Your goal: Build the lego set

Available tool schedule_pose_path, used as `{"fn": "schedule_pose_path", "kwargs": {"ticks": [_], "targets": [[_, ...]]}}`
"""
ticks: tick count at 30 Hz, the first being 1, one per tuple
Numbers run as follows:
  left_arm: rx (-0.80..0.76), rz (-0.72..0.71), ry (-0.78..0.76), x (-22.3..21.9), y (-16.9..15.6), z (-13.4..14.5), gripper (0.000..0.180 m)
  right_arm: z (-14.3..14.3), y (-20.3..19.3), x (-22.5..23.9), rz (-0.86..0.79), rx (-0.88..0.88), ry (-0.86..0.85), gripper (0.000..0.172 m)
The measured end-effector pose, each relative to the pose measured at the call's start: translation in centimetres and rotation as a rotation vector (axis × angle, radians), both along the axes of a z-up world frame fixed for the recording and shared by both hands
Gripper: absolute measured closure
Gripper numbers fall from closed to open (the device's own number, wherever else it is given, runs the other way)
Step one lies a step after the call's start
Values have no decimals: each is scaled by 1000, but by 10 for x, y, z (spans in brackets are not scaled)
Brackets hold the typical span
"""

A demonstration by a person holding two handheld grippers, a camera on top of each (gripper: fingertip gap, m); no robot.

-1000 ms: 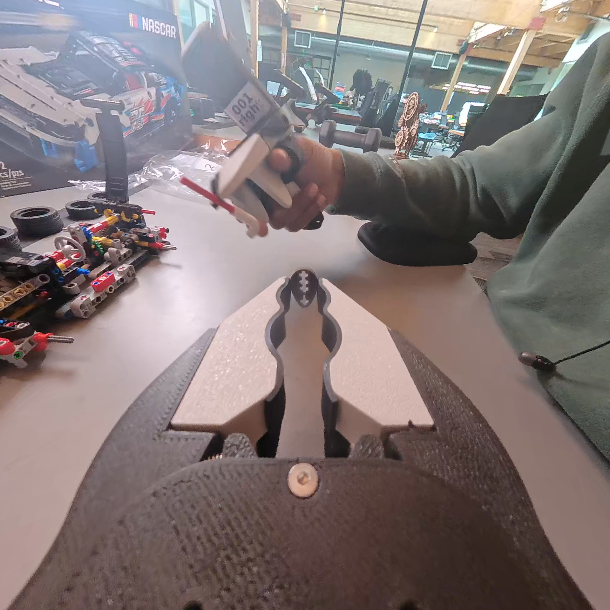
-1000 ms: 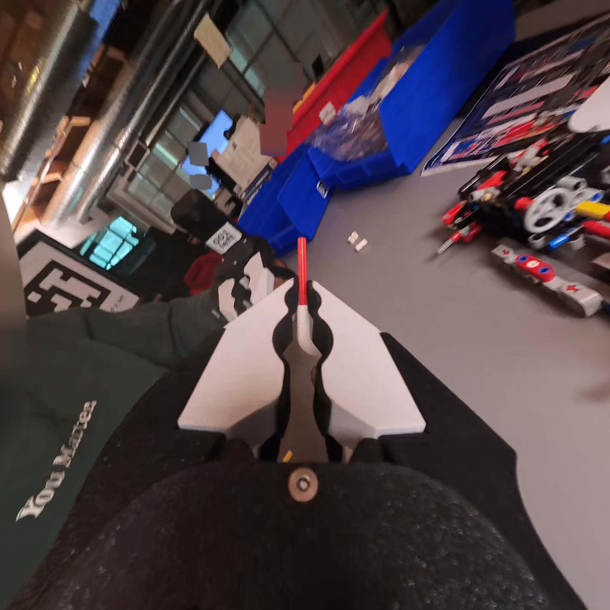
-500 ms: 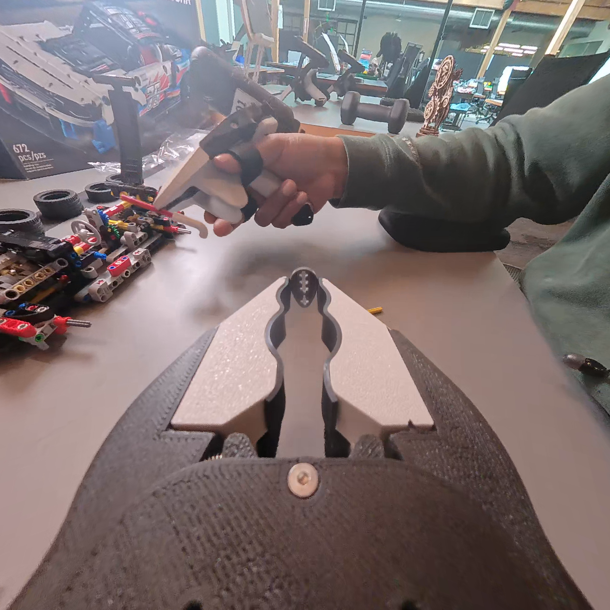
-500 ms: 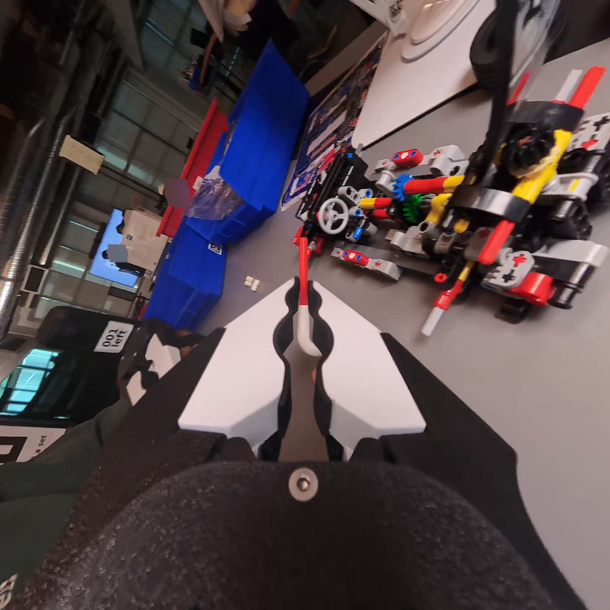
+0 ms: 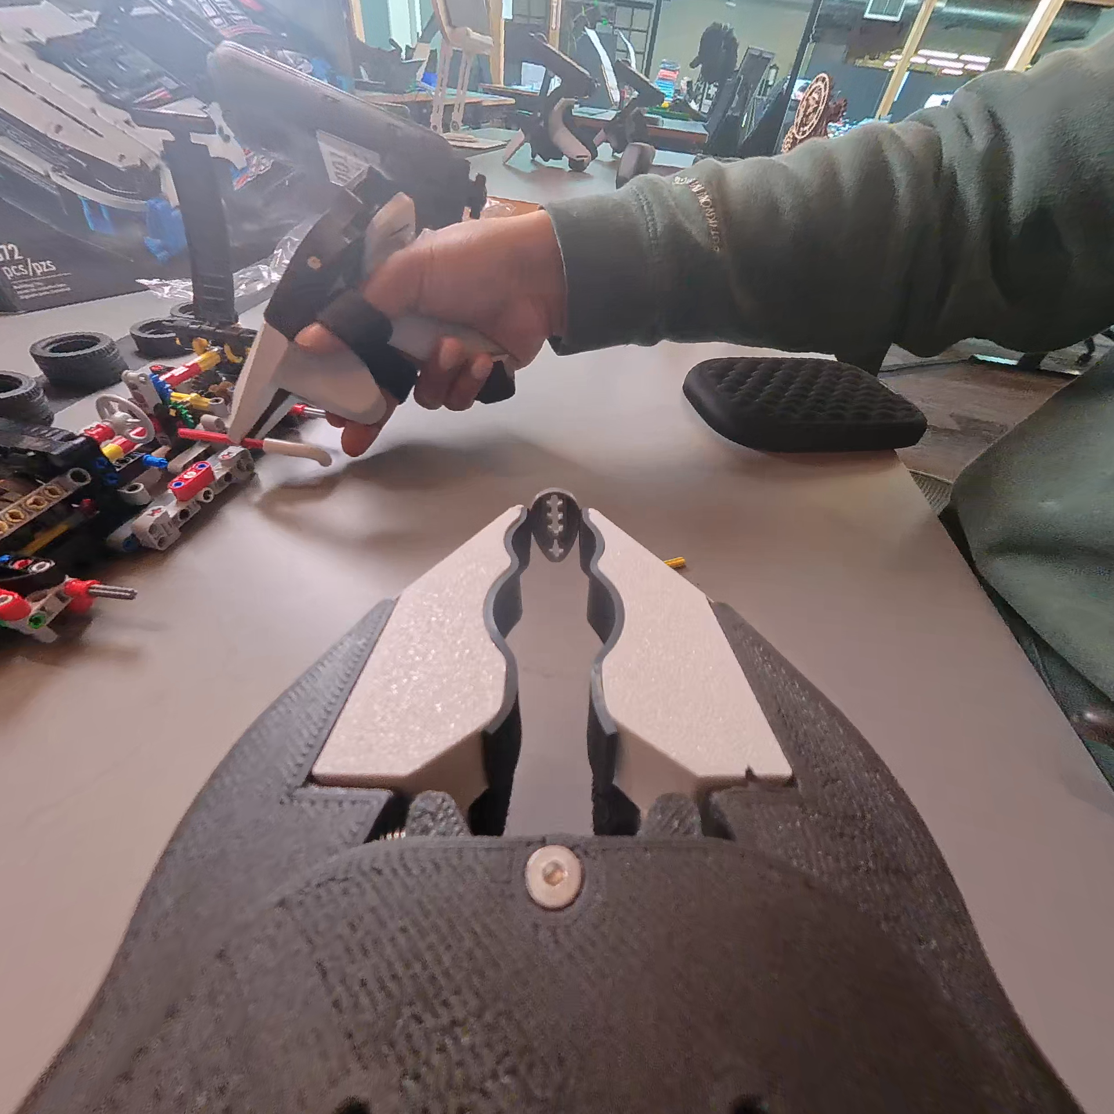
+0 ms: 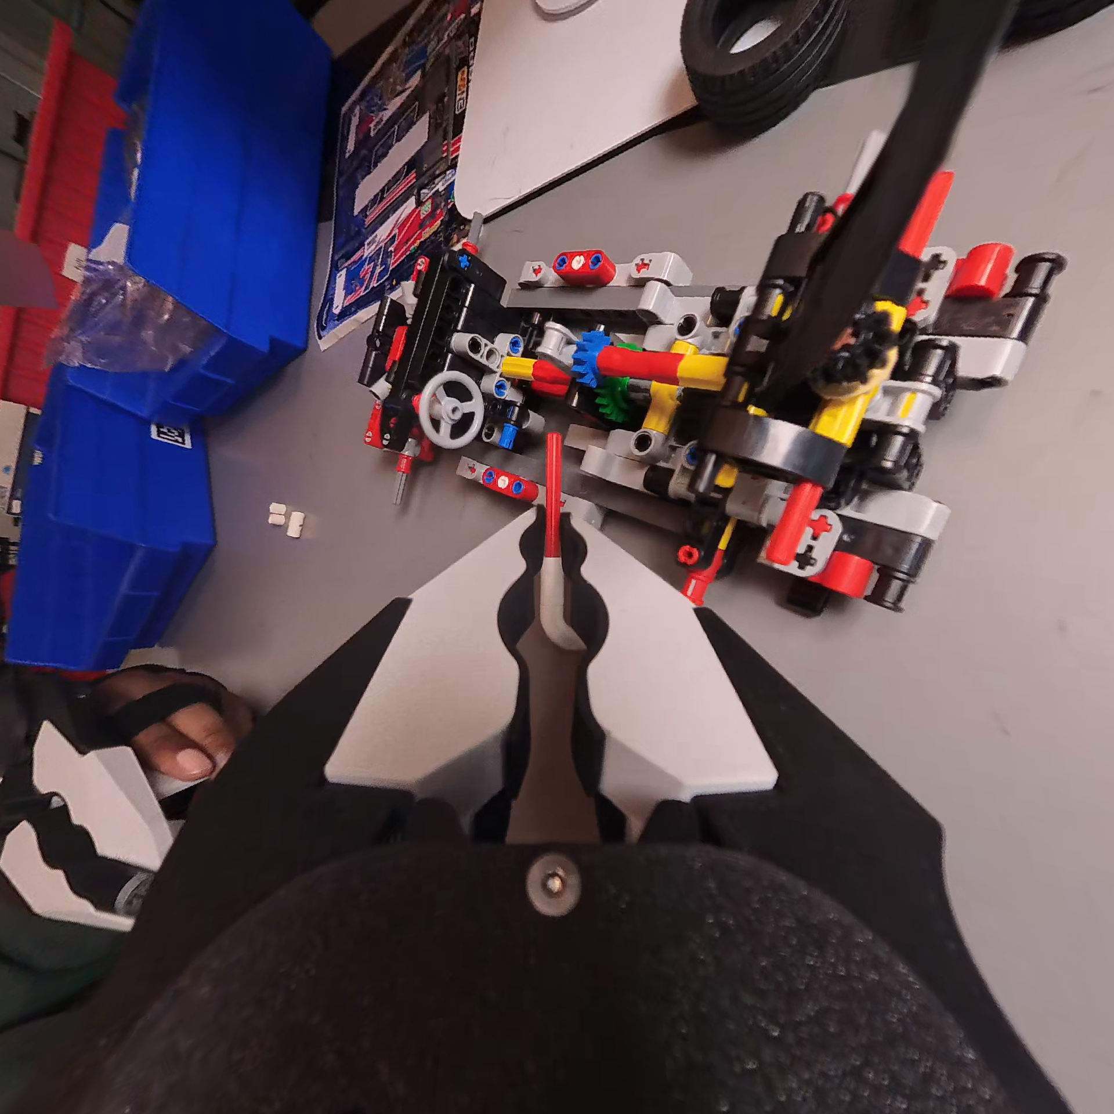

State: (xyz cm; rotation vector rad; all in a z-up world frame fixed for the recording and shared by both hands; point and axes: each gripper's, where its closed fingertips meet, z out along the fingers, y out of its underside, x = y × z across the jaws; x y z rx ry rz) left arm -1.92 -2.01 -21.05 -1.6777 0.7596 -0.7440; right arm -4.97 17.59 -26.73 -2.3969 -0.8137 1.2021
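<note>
Presently we find the right tongs [image 6: 551, 530] clamped on a slim red-and-white rod [image 6: 553, 482], pads pressing its red shaft, its tip just over the near edge of the brick-built chassis [image 6: 663, 374] on the table [image 6: 904, 783]. We judge the rod light, stiff, smooth and liable to pivot; mid-shaft is the sound hold. The left tongs [image 5: 556, 524], nearer us, grip a small dark ribbed piece [image 5: 554, 533] above bare table.

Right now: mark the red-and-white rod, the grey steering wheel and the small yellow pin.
red-and-white rod [image 6: 553, 482]: right wrist view, on its red shaft.
grey steering wheel [image 6: 451, 410]: right wrist view, on its hub.
small yellow pin [image 5: 676, 562]: left wrist view, on its middle.
</note>
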Motion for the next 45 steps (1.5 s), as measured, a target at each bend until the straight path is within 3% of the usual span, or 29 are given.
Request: {"fn": "schedule_pose_path", "kwargs": {"ticks": [10,17,27,45], "targets": [[8,-9,11,2,-3,3,167,-4,9,6,-33,103,-76,160],[19,2,30,0,-2,4,167,16,0,24,18,473,-178,149],[20,7,71,0,-1,-2,167,-2,-9,24,144,832,-426,142],[43,2,88,2,-4,2,167,-13,15,14,78,1103,-715,166]]}}
